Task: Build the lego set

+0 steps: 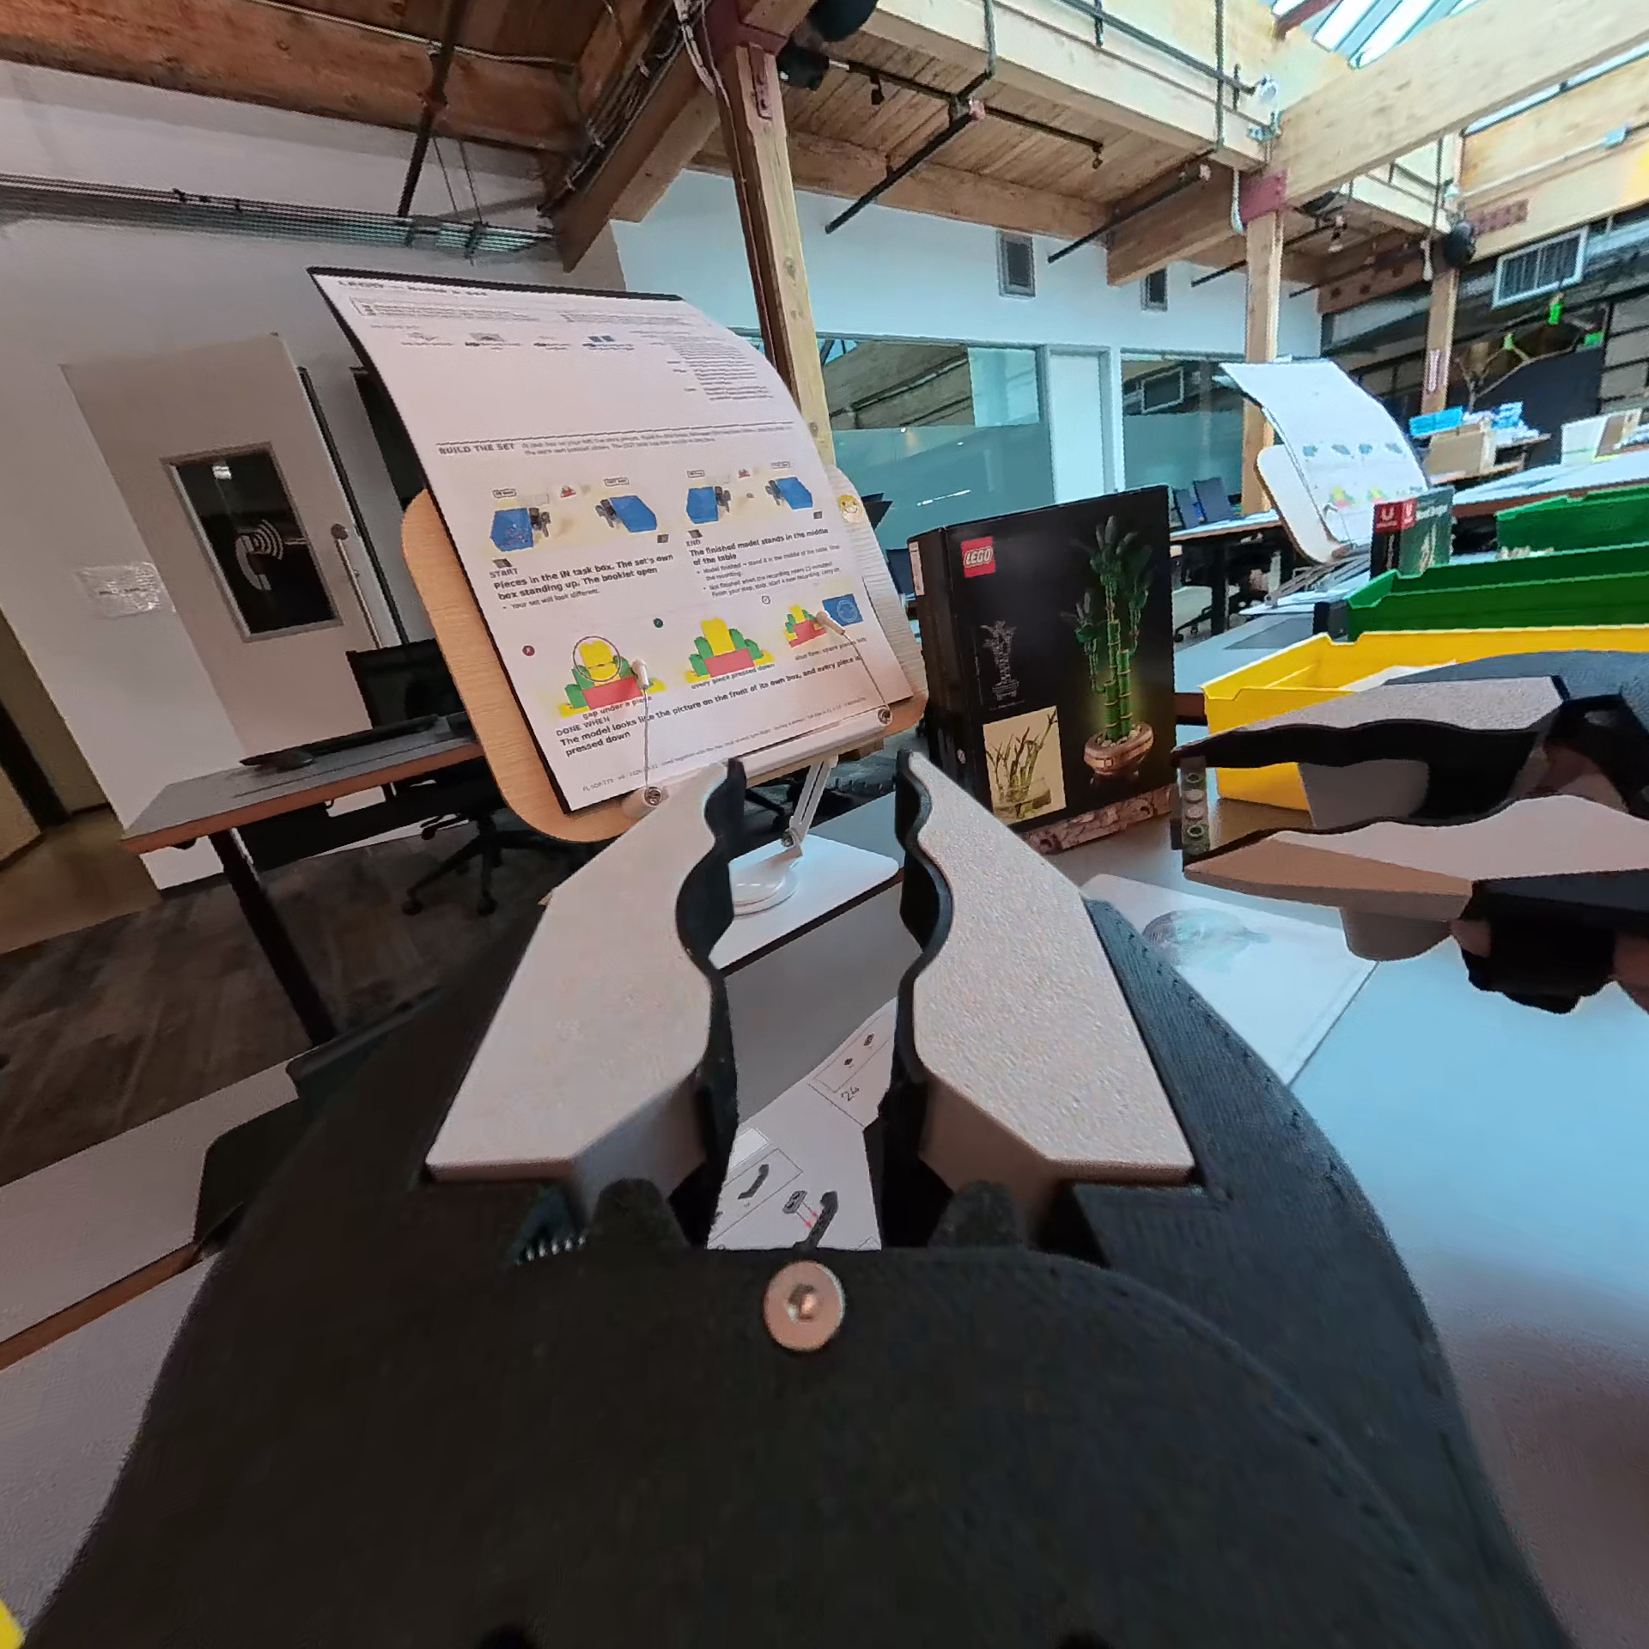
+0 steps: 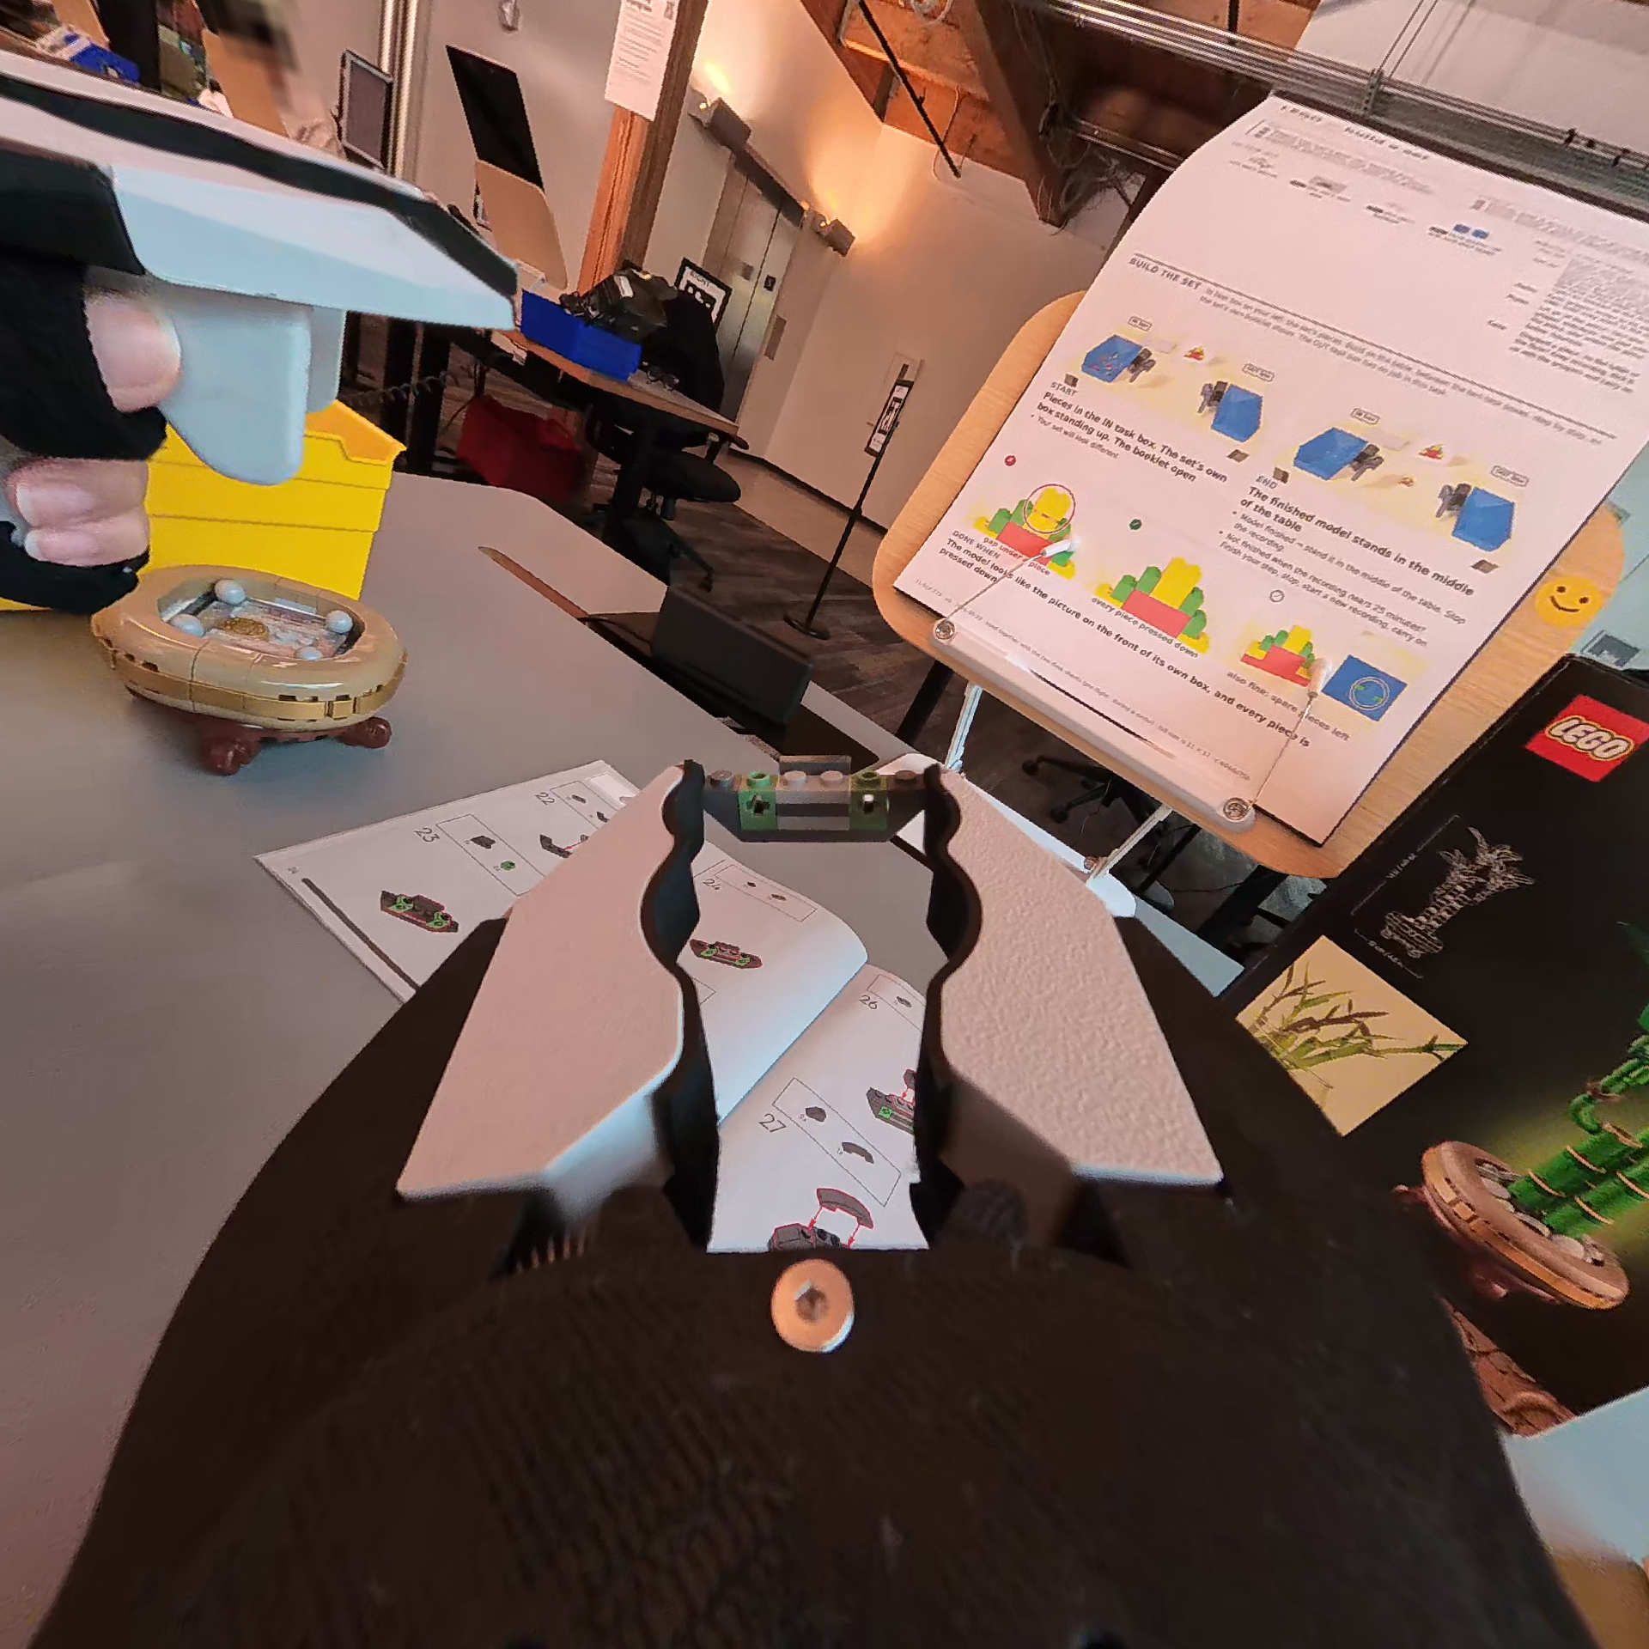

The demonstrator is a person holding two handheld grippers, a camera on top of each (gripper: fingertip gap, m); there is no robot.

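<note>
An open instruction booklet (image 2: 500, 857) lies flat on the table (image 2: 178, 1026). Beyond it, at the table's far edge, a sheet on a stand (image 2: 1249, 500) leans back. The set's box (image 2: 1517, 1026) stands upright just right of the stand. A pot-shaped model (image 2: 250, 660) sits left of the booklet, with a bin (image 2: 268, 509) behind it.

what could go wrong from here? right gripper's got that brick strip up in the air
1. The small brick assembly is pinched only by its ends at the right gripper tips, above the open booklet; a slip could drop it.
2. The left gripper is open and empty, so nothing supports it.
</note>
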